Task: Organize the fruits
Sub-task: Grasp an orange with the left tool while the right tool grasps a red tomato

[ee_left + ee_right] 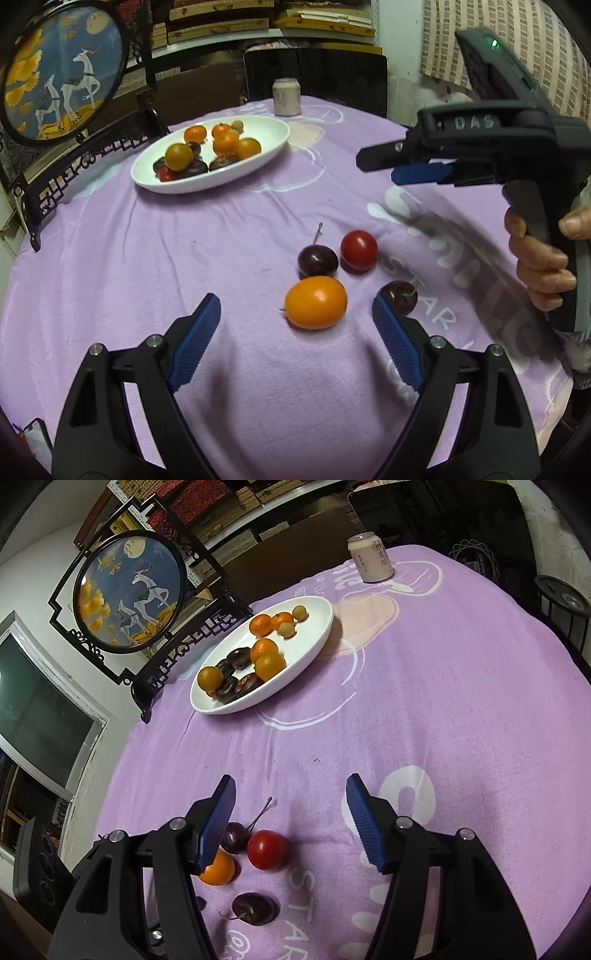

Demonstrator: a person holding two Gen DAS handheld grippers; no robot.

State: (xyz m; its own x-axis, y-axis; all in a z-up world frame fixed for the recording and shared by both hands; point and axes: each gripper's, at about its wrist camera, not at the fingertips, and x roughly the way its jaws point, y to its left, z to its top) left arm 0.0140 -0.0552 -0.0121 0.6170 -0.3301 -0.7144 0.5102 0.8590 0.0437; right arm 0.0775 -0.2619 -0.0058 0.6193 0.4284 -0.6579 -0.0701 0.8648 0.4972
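Loose fruit lies on the purple cloth: an orange kumquat, a red cherry tomato, a dark cherry with a stem and a second dark cherry. My left gripper is open and low, with the kumquat between its fingers. In the right wrist view the same kumquat, tomato and two cherries lie below my open right gripper, which hovers above them. A white oval plate with several fruits sits at the far left.
A drink can stands behind the plate. A round deer picture in a black frame stands at the table's left edge. The right gripper's body and the hand holding it are at the right. A dark chair is beyond the table.
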